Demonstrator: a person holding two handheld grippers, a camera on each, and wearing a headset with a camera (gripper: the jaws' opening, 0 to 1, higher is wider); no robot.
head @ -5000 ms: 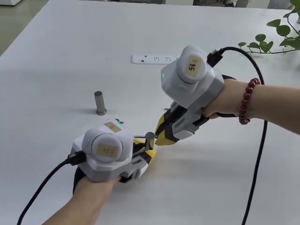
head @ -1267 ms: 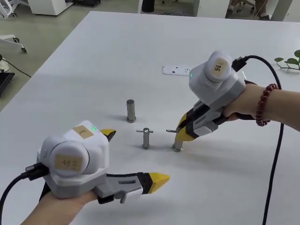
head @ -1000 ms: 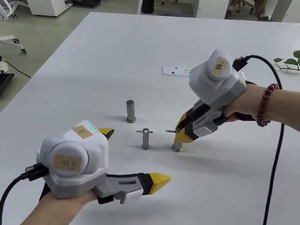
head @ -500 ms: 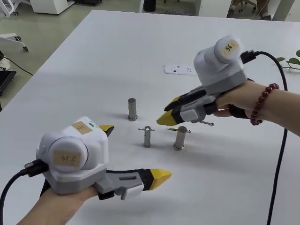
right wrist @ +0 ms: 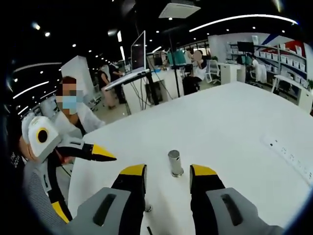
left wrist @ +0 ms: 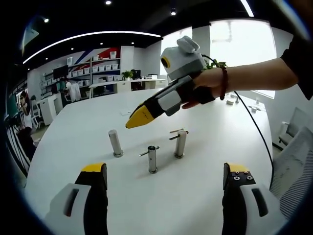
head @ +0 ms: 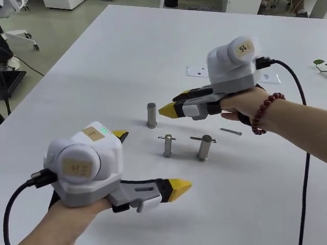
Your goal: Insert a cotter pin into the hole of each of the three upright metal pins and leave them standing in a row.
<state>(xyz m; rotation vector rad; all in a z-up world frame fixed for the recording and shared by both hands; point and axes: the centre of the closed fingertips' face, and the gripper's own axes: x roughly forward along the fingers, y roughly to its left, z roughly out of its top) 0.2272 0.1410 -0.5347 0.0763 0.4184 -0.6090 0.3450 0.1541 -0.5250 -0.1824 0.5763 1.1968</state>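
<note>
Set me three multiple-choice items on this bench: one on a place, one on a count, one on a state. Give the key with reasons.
1. The loose cotter pin lies:
A. on the table
B. between a gripper's jaws
C. through a pin's hole

2. Far pin, middle pin, right pin: how many carry a cotter pin?
A. one
B. two
C. three

3. The left hand-held gripper is:
A. open and empty
B. shut on a cotter pin
C. shut on a metal pin

Key: A, it lies flat beneath the person's wrist; B, the middle pin and right pin show crosspieces and the far pin is bare; A, its jaws stand wide apart with nothing between them.
</note>
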